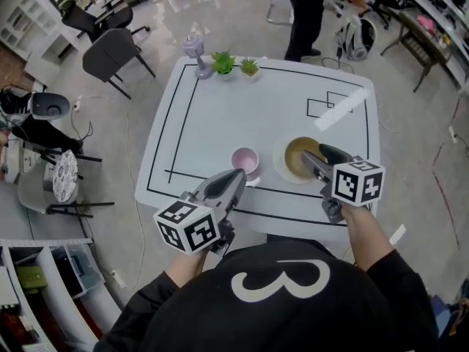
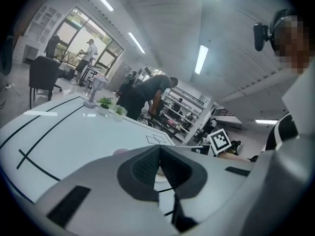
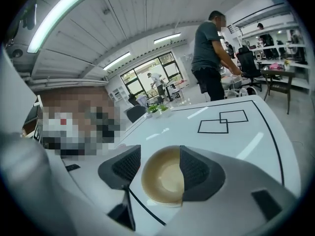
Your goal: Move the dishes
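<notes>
A small pink bowl [image 1: 245, 158] sits on the white table [image 1: 220, 116] near its front edge. To its right stands a larger cream bowl [image 1: 297, 158] with a tan inside. My left gripper [image 1: 236, 178] hovers just in front of the pink bowl, shut and empty; in the left gripper view its jaws meet [image 2: 158, 155] and only a sliver of the pink bowl [image 2: 120, 151] shows. My right gripper [image 1: 311, 160] is open over the cream bowl's near right rim. In the right gripper view the cream bowl [image 3: 160, 186] fills the gap of the right gripper [image 3: 161, 166], one jaw on each side.
Two small potted plants [image 1: 223, 63] [image 1: 249, 67] and a purple goblet [image 1: 195, 53] stand at the table's far edge. Black tape rectangles [image 1: 326, 105] and a white strip [image 1: 341, 108] mark the far right. A person [image 1: 308, 13] stands beyond the table; chairs [image 1: 113, 50] stand to the left.
</notes>
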